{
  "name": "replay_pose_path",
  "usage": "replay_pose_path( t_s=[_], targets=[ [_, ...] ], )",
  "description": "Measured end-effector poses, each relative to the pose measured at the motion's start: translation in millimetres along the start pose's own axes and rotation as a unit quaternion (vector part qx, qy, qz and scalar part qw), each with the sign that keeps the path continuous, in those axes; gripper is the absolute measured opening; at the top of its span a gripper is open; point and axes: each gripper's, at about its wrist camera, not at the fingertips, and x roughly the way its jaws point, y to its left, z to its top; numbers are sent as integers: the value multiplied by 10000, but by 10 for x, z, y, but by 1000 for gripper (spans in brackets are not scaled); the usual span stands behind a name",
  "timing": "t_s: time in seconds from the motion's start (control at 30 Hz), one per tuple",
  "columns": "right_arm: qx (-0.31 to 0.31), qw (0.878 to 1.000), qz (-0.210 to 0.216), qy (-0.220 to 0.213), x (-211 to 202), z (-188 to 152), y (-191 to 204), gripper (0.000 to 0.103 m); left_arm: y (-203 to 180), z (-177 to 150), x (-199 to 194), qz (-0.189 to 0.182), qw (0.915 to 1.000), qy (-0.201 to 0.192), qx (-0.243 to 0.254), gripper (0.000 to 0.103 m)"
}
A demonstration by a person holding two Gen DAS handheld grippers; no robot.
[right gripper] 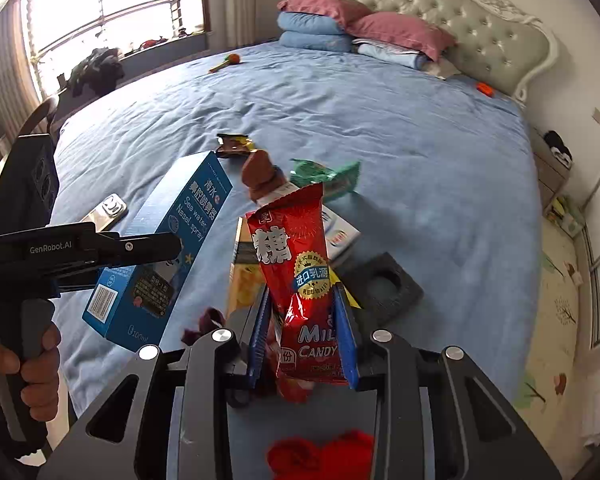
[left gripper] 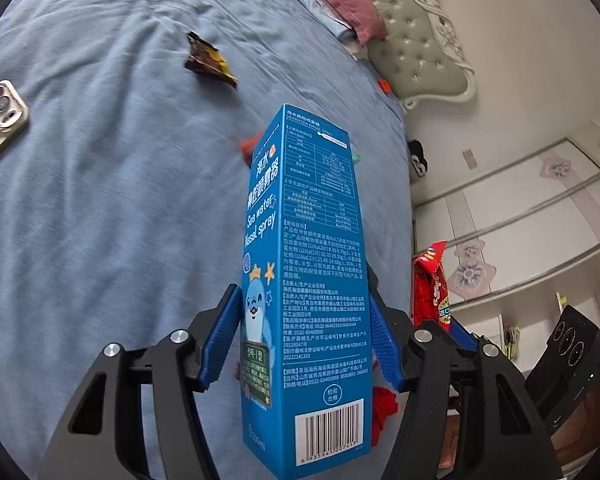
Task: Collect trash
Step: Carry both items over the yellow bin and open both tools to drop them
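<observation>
Blue nasal spray box [left gripper: 304,280] sits clamped in your left gripper [left gripper: 300,344], long axis toward 12 o'clock; the right gripper [right gripper: 306,336] pinches the red candy bag [right gripper: 300,276] (both lifted above the bed [right gripper: 420,140]). Remaining wrappers [right gripper: 324,178] lie at 12 o'clock.

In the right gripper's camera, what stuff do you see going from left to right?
Person's hand → left gripper → blue nasal spray box → red milk candy bag → dark foam block → orange thing by the headboard
</observation>
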Motion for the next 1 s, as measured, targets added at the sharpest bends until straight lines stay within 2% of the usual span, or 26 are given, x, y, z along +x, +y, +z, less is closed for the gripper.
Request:
replay_pose_path(
  t_s=[0.13, 0.23, 0.43, 0.6, 0.7, 0.87, 1.0],
  targets=[
    [685, 9969, -374, -121, -491, -581, -554, 30, -554, -358, 368, -272, 9970, 552, 479, 61],
    [1192, 9904, -671, -207, -830, -1051, -932, 30, -974, -693, 652, -429, 9911, 931, 853, 61],
    [2121, 9695, -1198, -257, -1385, -2001, -1510, 30, -1683, -1507, 1306, -666, 9697, 1851, 1448, 61],
    [2868, 9455, -1505, -335, -1786, -2796, -1868, 30, -2173, -2315, 1803, -718, 9428, 2584, 1978, 61],
    [3269, 9301, -1659, -220, -1911, -3294, -2045, 31, -2407, -2776, 2094, -652, 9253, 2962, 2277, 61],
    [3959, 9020, -1722, 30, -1911, -4101, -2294, 31, -2624, -3544, 2610, -422, 8915, 3608, 2706, 61],
    [4479, 8774, -1705, 217, -1774, -4629, -2464, 31, -2711, -4093, 2966, -217, 8708, 3938, 2934, 61]
  ],
)
